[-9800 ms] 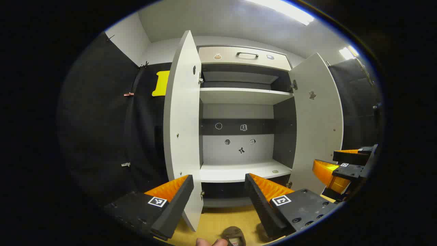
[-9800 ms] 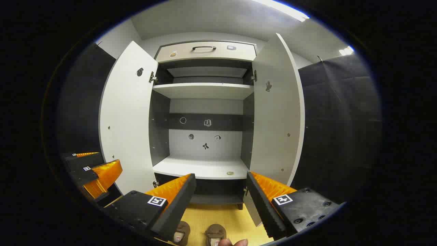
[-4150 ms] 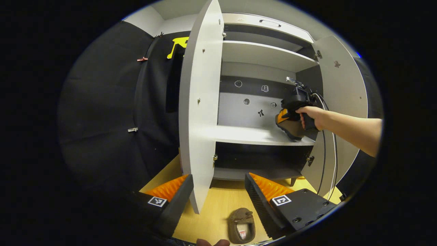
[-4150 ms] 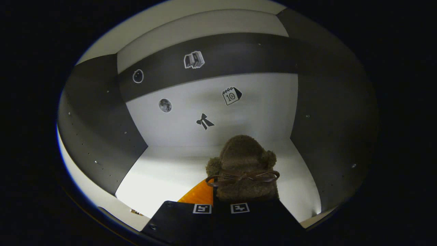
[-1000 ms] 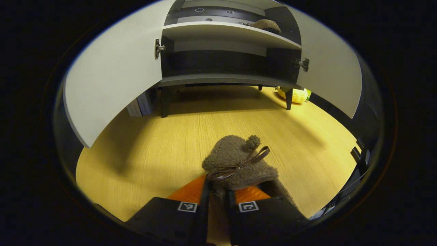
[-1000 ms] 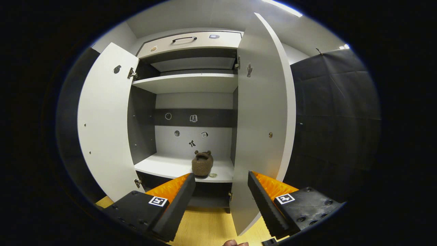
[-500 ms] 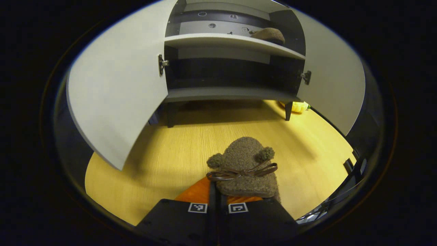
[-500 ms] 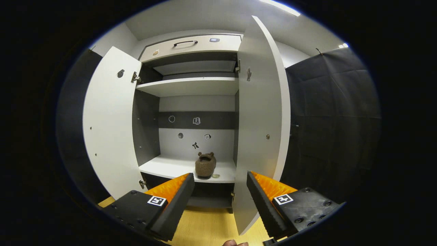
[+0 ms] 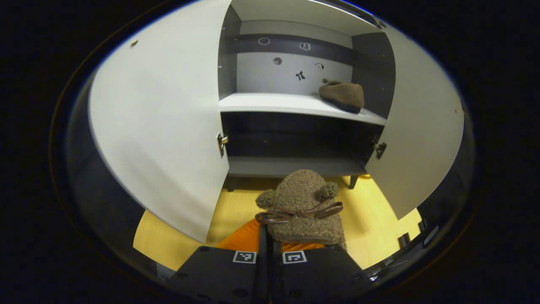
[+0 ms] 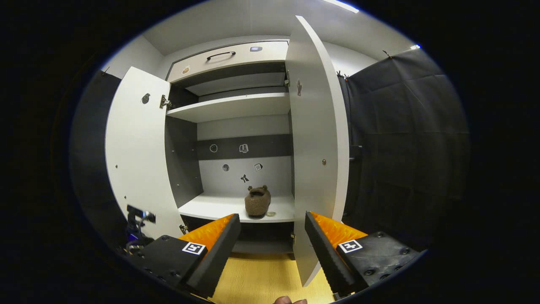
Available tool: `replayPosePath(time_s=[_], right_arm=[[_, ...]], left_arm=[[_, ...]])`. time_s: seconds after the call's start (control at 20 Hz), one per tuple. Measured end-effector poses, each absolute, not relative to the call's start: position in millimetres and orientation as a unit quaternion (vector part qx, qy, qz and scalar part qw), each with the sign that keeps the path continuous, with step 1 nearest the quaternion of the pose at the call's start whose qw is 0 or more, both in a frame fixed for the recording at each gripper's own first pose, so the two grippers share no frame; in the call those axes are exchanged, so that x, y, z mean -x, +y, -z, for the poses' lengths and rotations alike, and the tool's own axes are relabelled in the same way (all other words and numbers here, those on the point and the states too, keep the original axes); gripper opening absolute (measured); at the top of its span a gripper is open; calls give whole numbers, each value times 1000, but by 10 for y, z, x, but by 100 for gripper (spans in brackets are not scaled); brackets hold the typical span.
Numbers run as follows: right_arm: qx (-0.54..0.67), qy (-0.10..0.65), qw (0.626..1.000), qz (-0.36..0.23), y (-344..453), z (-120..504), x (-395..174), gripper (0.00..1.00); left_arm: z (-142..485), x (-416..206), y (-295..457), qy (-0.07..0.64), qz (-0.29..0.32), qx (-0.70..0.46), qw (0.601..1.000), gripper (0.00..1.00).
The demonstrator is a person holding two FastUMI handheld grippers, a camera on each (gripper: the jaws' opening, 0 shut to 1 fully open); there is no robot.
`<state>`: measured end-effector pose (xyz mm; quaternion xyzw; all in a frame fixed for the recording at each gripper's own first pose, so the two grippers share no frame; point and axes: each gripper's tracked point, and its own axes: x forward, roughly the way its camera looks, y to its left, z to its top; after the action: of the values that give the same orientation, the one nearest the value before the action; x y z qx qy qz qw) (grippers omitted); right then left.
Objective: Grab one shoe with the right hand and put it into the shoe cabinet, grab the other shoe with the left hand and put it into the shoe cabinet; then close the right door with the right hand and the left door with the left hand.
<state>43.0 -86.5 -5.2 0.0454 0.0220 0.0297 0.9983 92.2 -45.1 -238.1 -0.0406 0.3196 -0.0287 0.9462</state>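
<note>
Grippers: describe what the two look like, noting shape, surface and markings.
The right gripper has two wedge-shaped fingers with ribbed inner faces, tapering forward. Each finger carries a small square black-and-white marker on top, with screw heads behind it. The left gripper is built alike, with a marker on each finger.

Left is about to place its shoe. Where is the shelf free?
Bare shelf runs from the left side wall to the placed shoe, which crowds the right end by the right door. The left gripper clamps the second shoe.
</note>
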Motion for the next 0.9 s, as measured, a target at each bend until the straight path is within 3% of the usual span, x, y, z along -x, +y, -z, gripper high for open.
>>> replayPosePath(time_s=[0.45, 0.9], right_arm=[[-72, 37, 996, -30, -1108, 178, -195, 98], [-73, 47, 996, 3, -1573, 299, -104, 98]], left_arm=[[1265, -2254, -333, 261, -14, 48, 964, 8], [856, -3730, -240, 235, -47, 35, 970, 8]])
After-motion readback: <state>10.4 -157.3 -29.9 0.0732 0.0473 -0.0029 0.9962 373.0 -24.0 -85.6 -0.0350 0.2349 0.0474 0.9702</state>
